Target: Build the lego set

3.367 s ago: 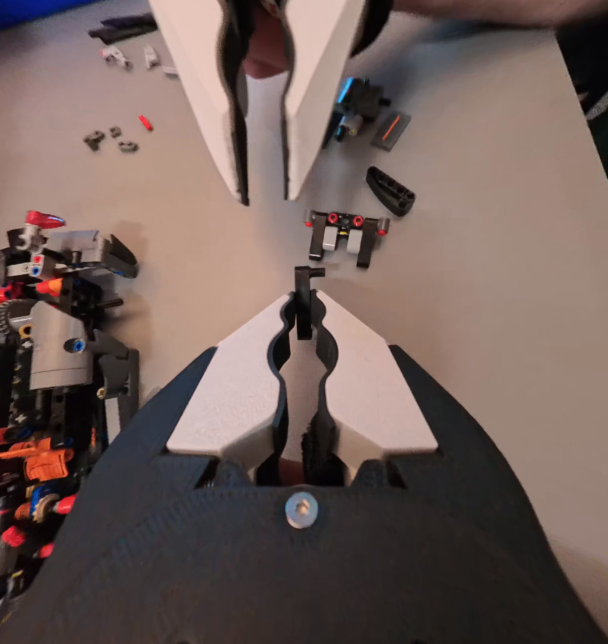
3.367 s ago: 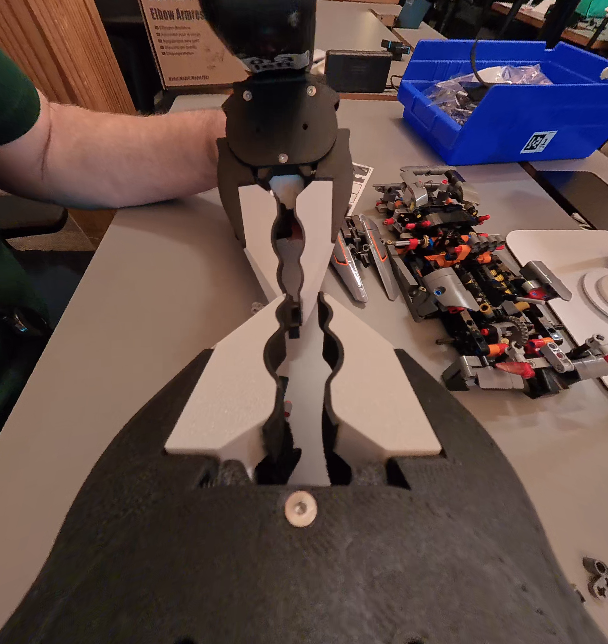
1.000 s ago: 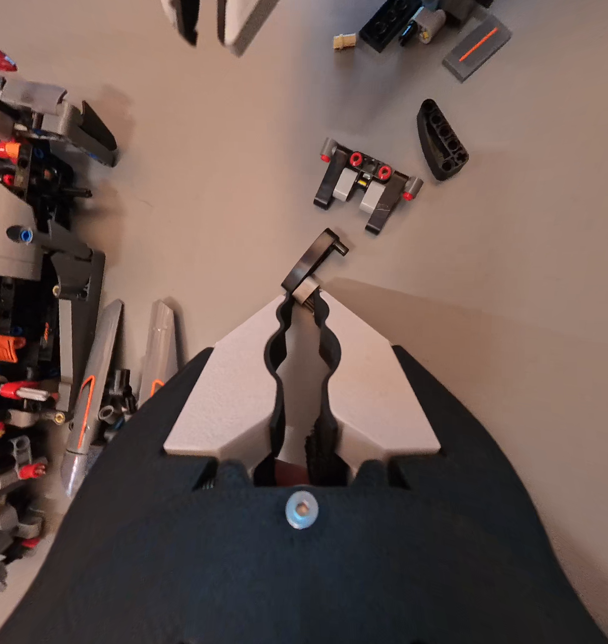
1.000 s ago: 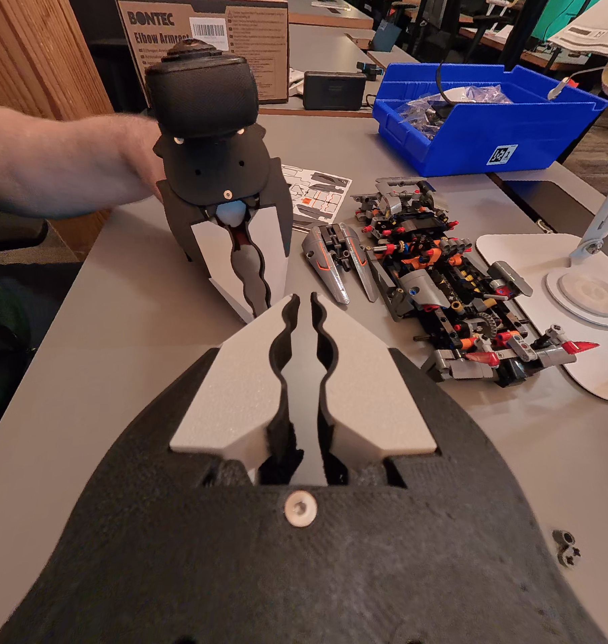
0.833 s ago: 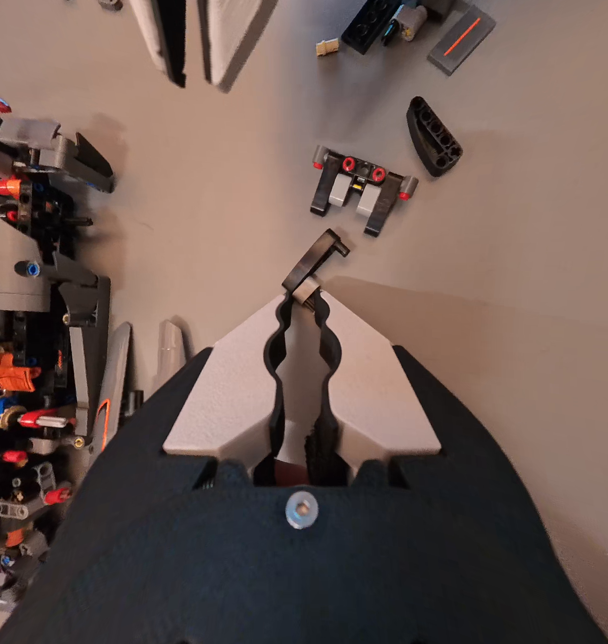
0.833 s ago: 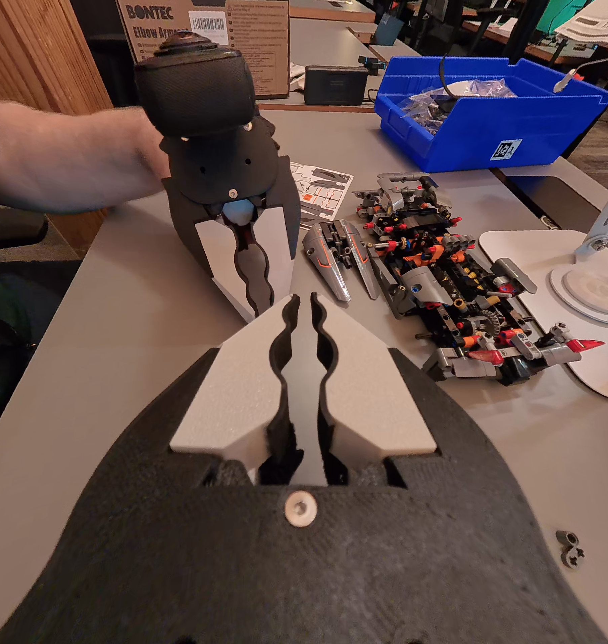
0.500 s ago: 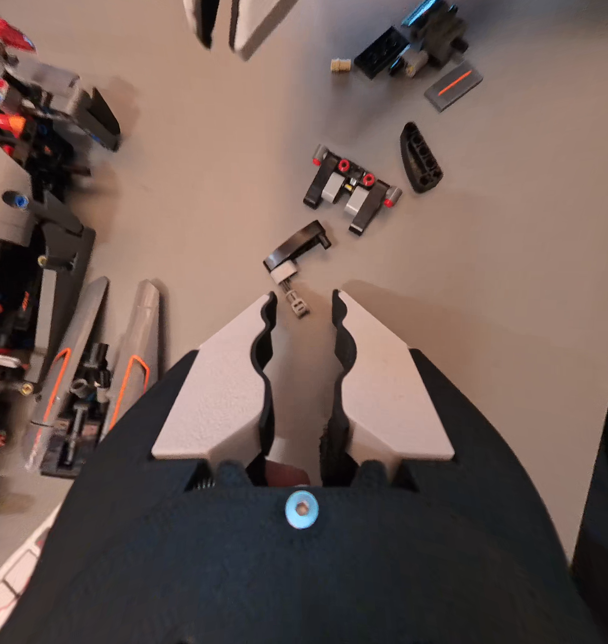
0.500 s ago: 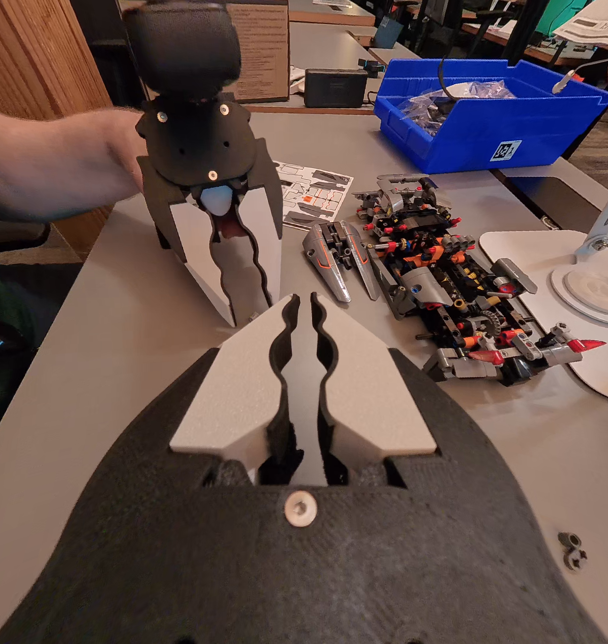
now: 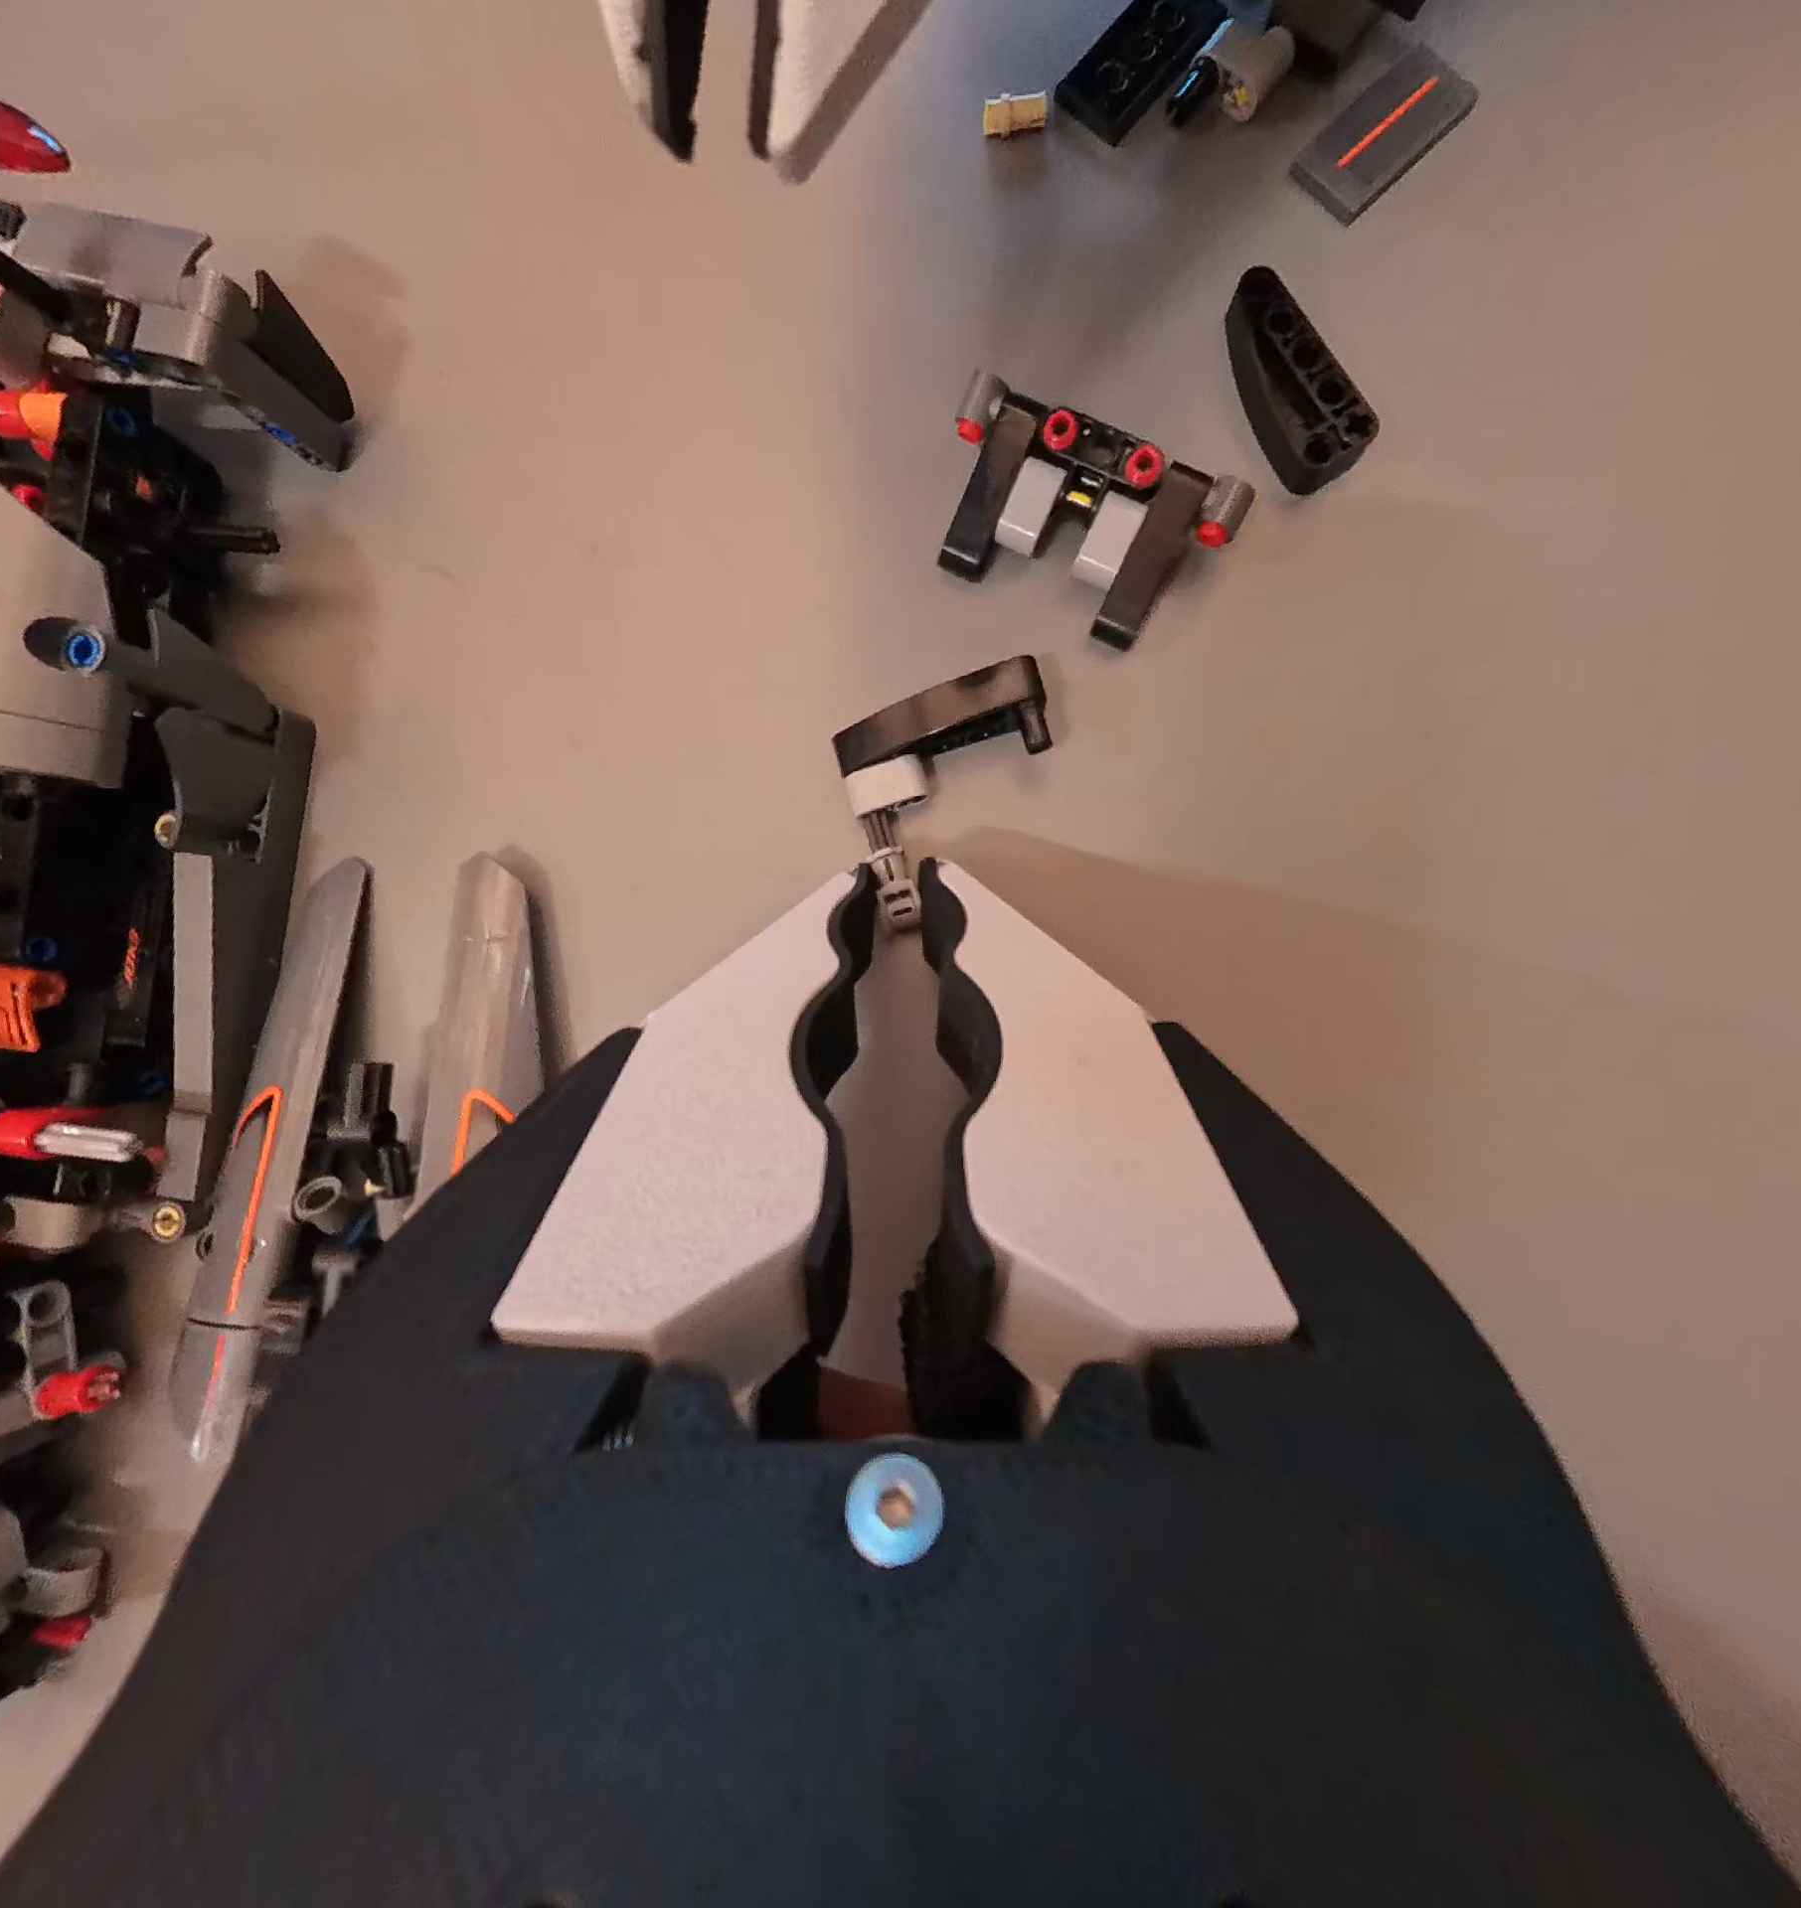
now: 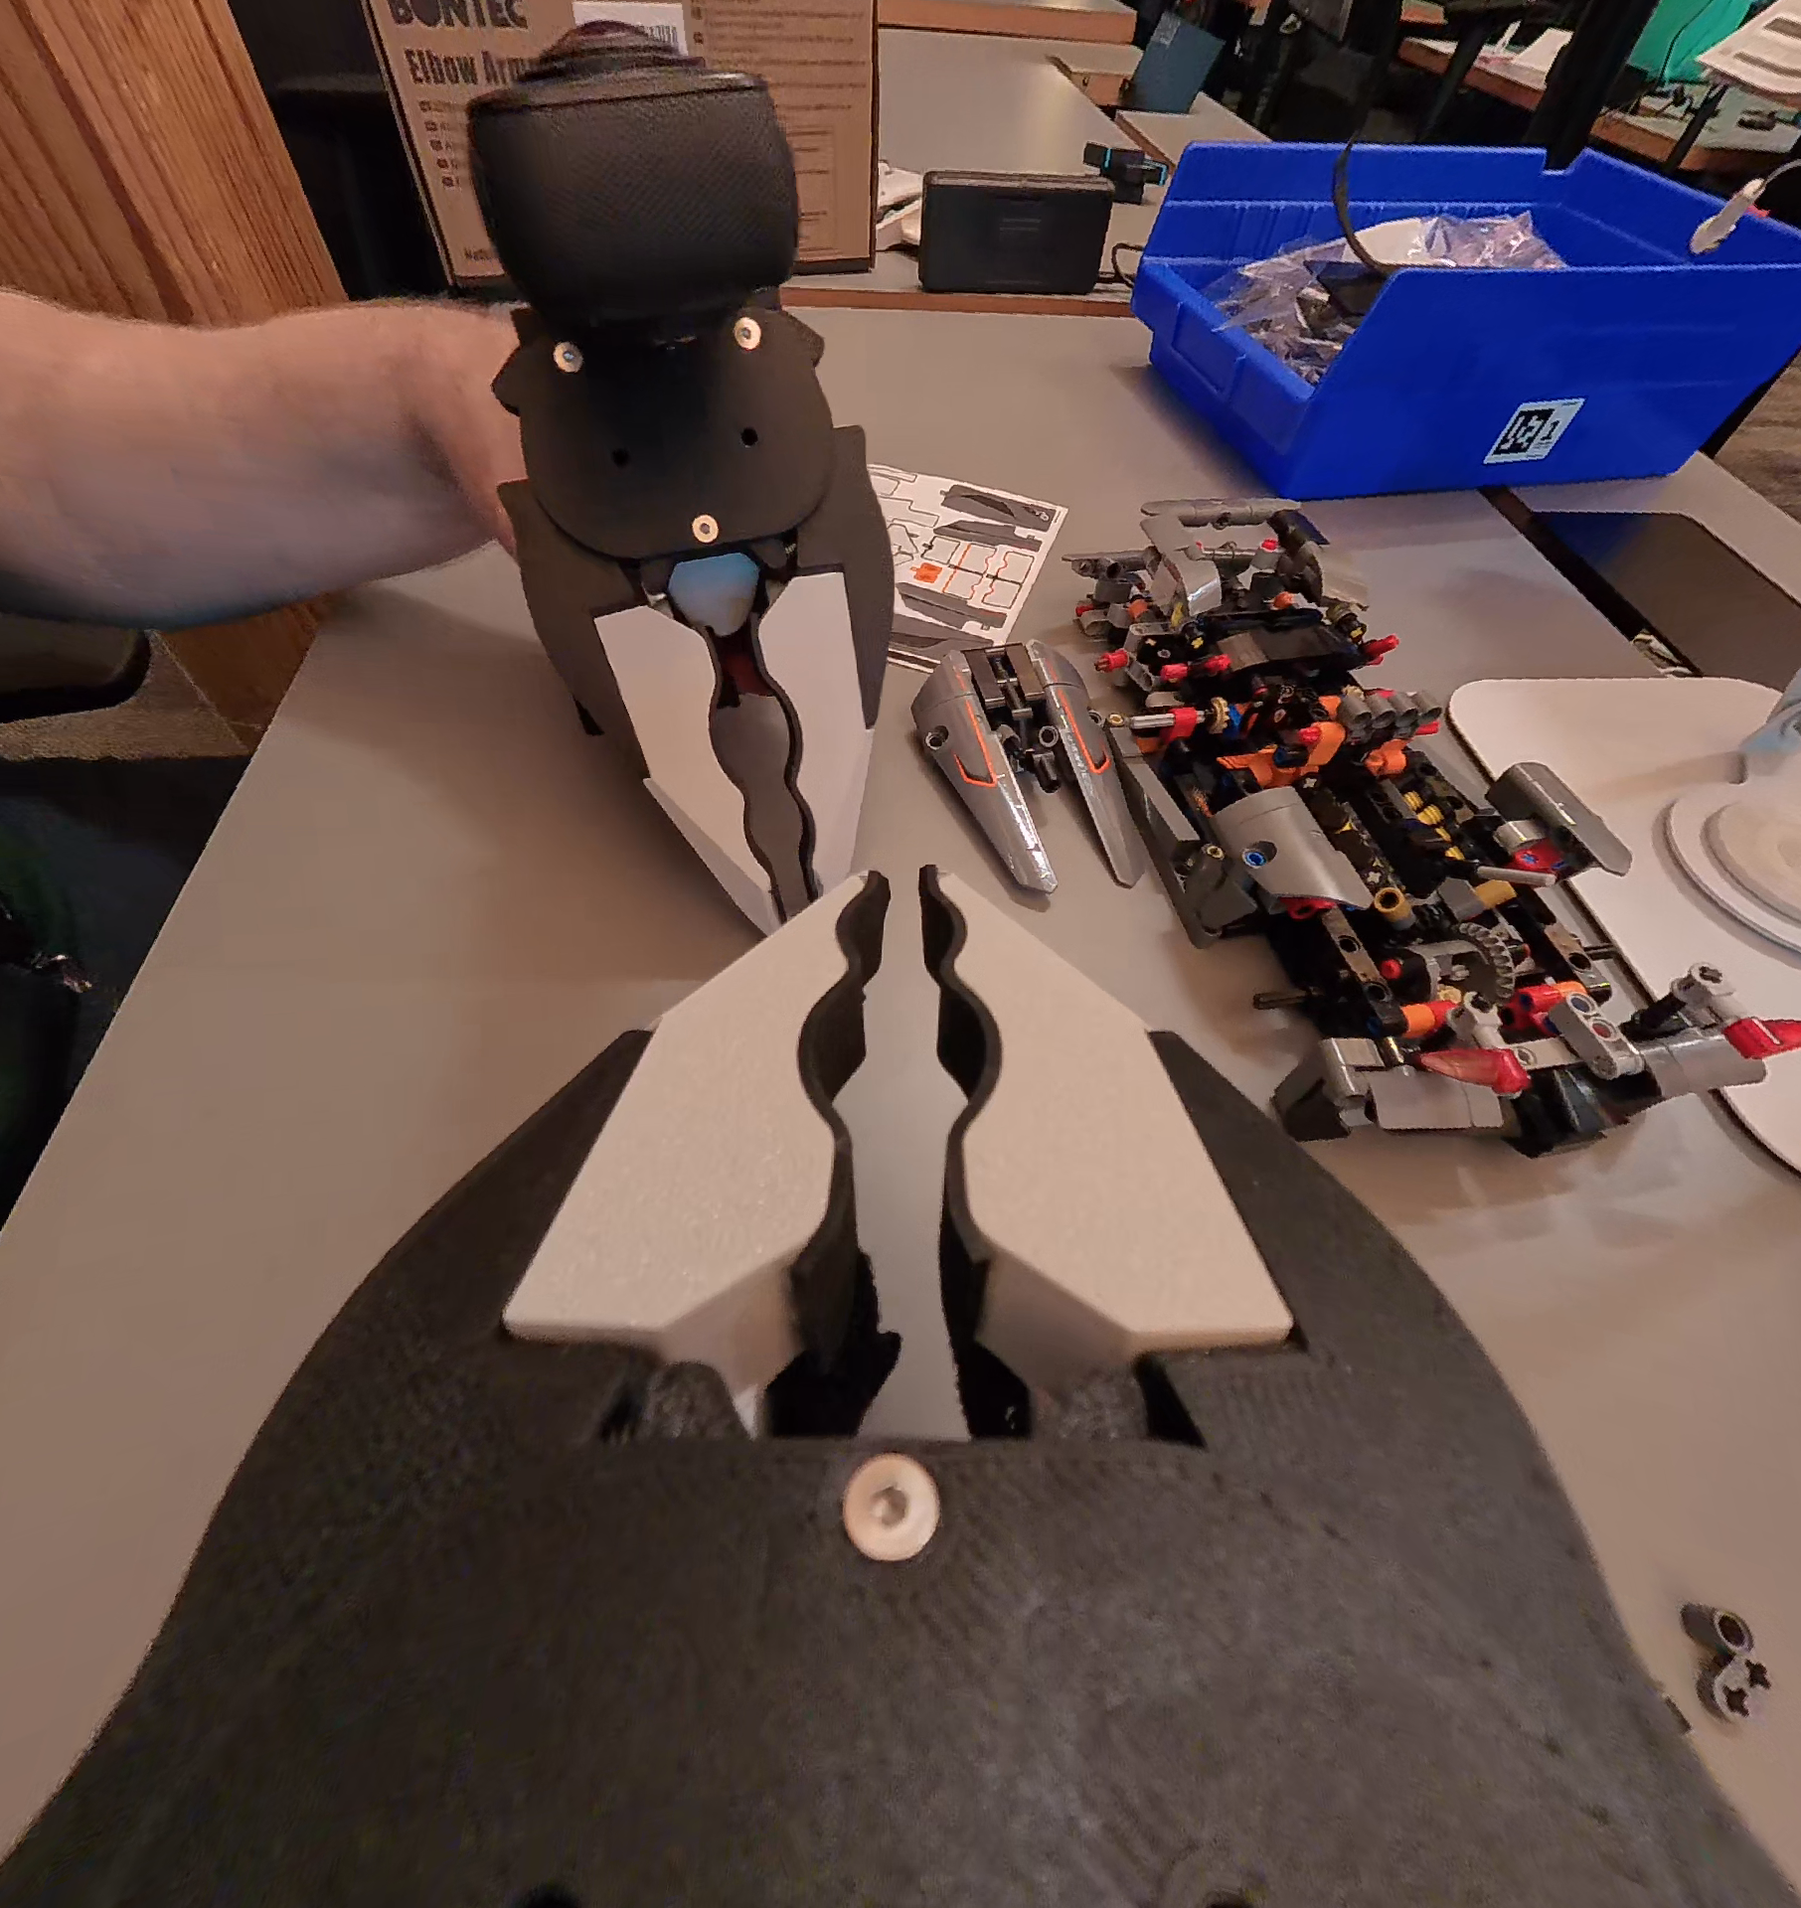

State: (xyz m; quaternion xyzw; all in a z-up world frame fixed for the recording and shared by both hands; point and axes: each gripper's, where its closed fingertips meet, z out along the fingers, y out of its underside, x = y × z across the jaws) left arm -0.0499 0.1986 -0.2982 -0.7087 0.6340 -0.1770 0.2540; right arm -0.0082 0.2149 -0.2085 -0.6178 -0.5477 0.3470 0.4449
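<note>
Left tongs (image 9: 891, 878), open half a second ago, now pinch the grey pin (image 9: 894, 890); right tongs (image 10: 905, 888) nearly closed, empty — regrasp made.

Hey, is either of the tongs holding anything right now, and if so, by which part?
The left tongs pinch the grey pin end of the small black-and-white lever piece; the black arm sticks out free. The right tongs hold nothing.

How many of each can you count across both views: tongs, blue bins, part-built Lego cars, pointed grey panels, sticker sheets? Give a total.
Tongs: 2, left shut on a black lever piece, right
Blue bin: 1
Part-built Lego car: 1
Pointed grey panels: 2
Sticker sheet: 1
Total: 7
</note>
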